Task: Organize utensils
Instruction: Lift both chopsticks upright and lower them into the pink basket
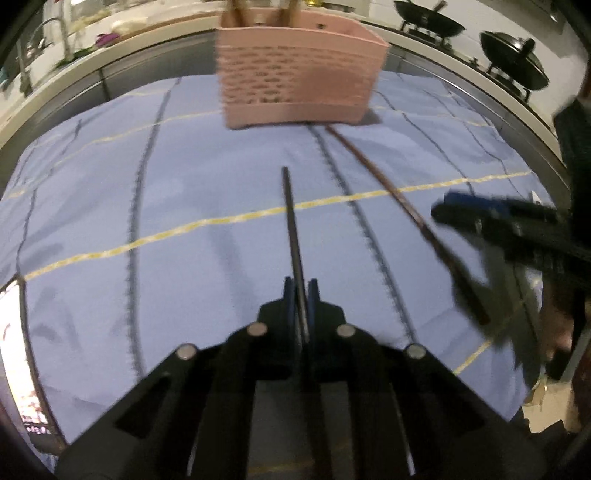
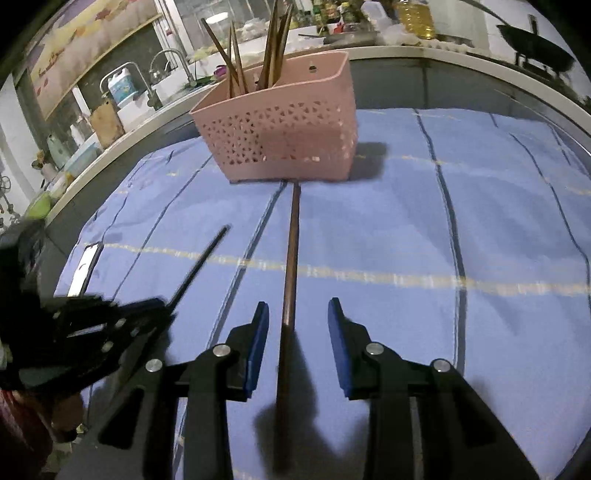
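A pink perforated utensil basket stands at the far side of the blue cloth, also in the right wrist view, with several brown chopsticks upright in it. My left gripper is shut on a dark chopstick that points toward the basket; it also shows in the right wrist view. A brown chopstick lies on the cloth, its far tip at the basket's foot. My right gripper is open, its fingers on either side of this chopstick's near part. It shows in the left wrist view too.
The blue striped cloth covers the table. Behind it runs a counter with black woks, a sink and tap, bottles and jars. A white phone-like object lies at the cloth's left edge.
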Available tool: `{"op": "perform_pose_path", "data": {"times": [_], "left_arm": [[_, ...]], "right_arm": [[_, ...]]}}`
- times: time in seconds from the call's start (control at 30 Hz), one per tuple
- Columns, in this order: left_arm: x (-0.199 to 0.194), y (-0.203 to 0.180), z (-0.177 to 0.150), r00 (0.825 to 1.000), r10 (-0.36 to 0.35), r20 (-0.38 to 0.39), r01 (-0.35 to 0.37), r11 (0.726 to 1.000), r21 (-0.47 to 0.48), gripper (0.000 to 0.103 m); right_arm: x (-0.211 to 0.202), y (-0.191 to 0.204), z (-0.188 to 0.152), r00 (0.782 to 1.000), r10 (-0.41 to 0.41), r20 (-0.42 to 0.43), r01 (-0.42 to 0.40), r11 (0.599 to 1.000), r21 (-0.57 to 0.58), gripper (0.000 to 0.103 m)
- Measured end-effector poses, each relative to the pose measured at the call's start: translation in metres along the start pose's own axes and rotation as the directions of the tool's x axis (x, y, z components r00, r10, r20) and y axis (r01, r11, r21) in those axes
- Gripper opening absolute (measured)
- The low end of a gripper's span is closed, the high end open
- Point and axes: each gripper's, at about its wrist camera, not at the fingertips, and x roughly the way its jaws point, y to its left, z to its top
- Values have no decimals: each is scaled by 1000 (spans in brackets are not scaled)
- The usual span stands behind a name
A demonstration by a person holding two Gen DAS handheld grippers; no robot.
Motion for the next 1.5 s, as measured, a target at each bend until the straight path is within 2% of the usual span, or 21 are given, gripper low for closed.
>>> {"op": "perform_pose_path", "data": {"times": [0.07,0.13,0.3,0.33,0.4,0.43,0.47,0.57,0.63,0.7,0.8,0.93,1.03,1.17,1.3,1.4,1.5], "left_arm": [[0,6,3,1000,21,-2,-21,1000,-12,36],[-1,8,10,1000,14,8,-13,1000,-21,45],[17,-2,33,999,43,9,-43,998,39,45],[23,-4,36,998,61,12,-61,997,46,42],[26,-9,39,995,93,40,-96,992,85,29],[27,-11,40,997,65,42,-69,993,95,14],[27,-12,41,998,48,35,-52,994,99,9],[27,-13,43,999,39,28,-42,994,105,6],[24,-6,44,1000,3,16,-5,997,74,6],[12,1,46,999,-31,41,29,999,40,6],[-24,9,54,989,-86,124,86,996,6,5],[-84,11,65,958,-109,266,105,994,27,5],[-121,9,71,927,-116,358,107,993,45,5],[-154,10,76,892,-117,437,107,993,47,5],[-161,15,81,881,-91,465,86,996,34,5],[-165,16,76,881,-83,467,81,996,25,5],[-162,16,74,885,-70,460,71,997,15,5]], "right_arm": [[12,0,18,1000,-12,-17,12,1000,-17,34],[24,2,33,999,-16,-36,14,999,-39,34],[62,8,68,994,-72,-87,64,994,-87,34],[70,9,74,992,-92,-90,83,992,-98,34],[77,13,80,990,-113,-78,102,986,-132,31],[79,16,80,989,-130,-70,117,980,-163,18],[79,19,79,990,-118,-71,104,979,-174,6],[74,27,71,990,-110,-91,90,975,-202,5],[66,25,63,990,-48,-132,26,986,-162,5],[51,20,57,992,22,-123,-36,993,-112,5],[16,16,53,992,115,-53,-118,991,-65,5],[-40,18,57,979,177,98,-171,983,-66,5],[-88,22,63,951,190,246,-176,981,-79,5],[-125,29,69,908,174,380,-152,985,-87,5],[-148,29,73,871,151,468,-126,988,-84,5],[-155,28,75,853,132,505,-107,991,-79,5],[-154,29,72,847,110,521,-87,994,-70,5]]}}
